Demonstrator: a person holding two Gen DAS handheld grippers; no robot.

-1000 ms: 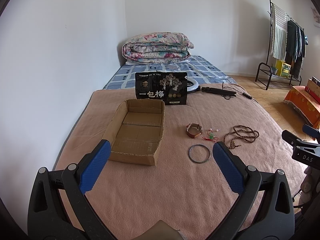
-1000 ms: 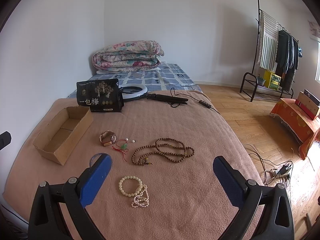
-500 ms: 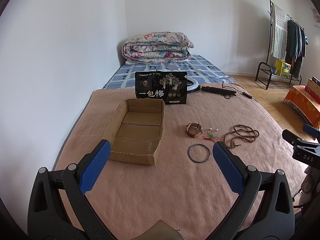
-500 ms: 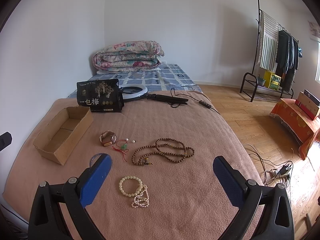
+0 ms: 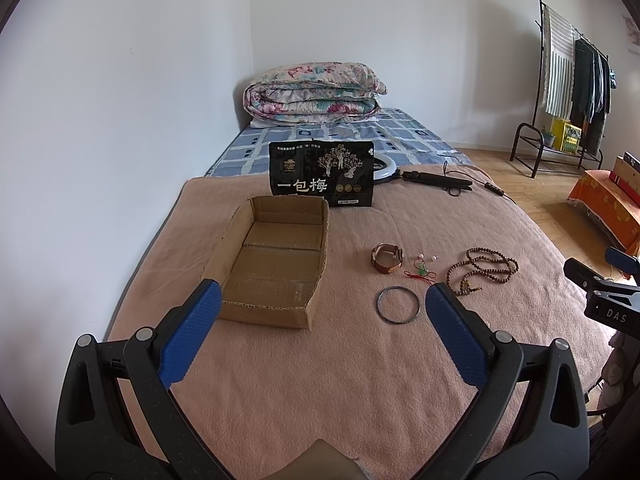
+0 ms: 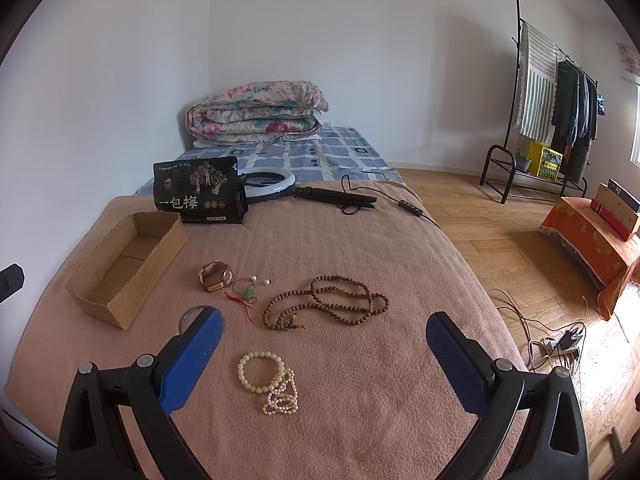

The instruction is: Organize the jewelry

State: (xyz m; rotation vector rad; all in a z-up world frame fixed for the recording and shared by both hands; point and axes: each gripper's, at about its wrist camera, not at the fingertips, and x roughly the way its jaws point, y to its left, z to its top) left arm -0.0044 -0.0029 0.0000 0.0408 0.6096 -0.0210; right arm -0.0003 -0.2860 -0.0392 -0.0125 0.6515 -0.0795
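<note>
Left gripper (image 5: 320,308): I see it spread wide, holding nothing.
Right gripper (image 6: 324,332): spread wide, holding nothing.
Cardboard box (image 5: 276,264): holds no jewelry.
Metal bangle (image 5: 398,305): just beside the box.

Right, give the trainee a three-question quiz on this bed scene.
1. True or false: the cardboard box already holds jewelry.
2. Which lies nearest the right gripper? A) watch B) white bead bracelet C) brown bead necklace
3. Fill in: both the right gripper and the left gripper have their jaws ____.

Key: 1 false, the box is empty; 2 B; 3 open.
</note>
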